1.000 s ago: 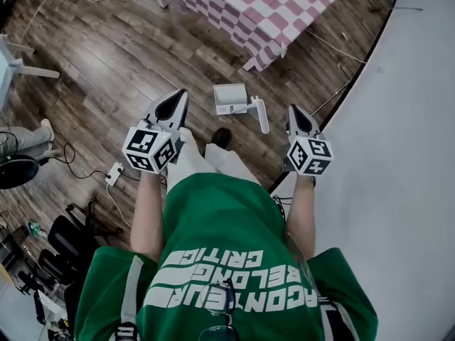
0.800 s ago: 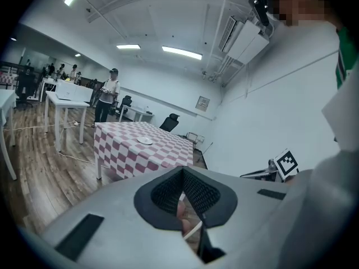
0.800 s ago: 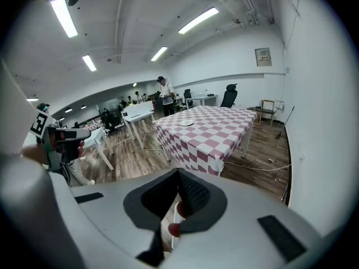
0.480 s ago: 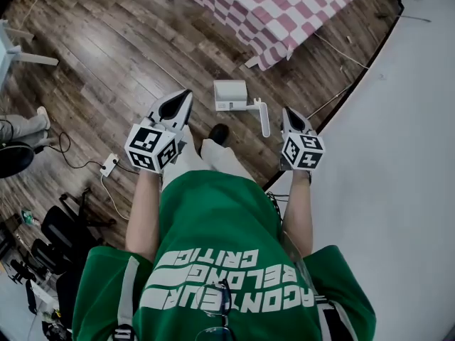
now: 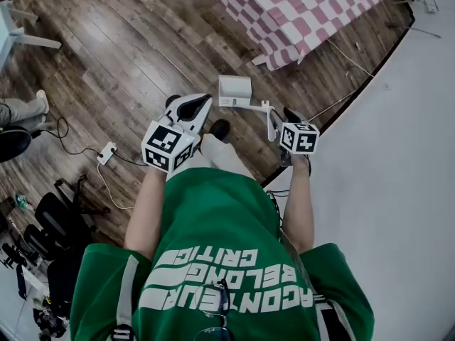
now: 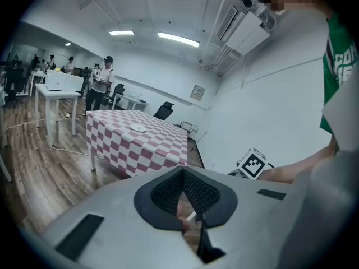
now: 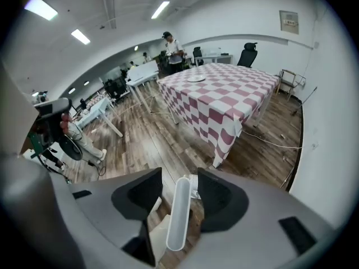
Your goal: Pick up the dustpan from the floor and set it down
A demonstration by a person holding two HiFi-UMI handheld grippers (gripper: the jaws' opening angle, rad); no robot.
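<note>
Dustpan handle [image 7: 175,228] sits ungripped within right gripper [image 7: 179,179]; shirt [image 5: 213,212] apparently reads "CRITIC".

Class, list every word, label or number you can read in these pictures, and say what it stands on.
"CRITIC", "...ELONG", "...CONTEUR": white print, inverted, on the green T-shirt.
Framed sign on the white wall: too small to read.
Black-and-white marker cubes: patterns, no words.

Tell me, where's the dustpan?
The dustpan is on the floor by the checkered table's corner in the head view, its handle between the right gripper's jaws, which have just been opening.
</note>
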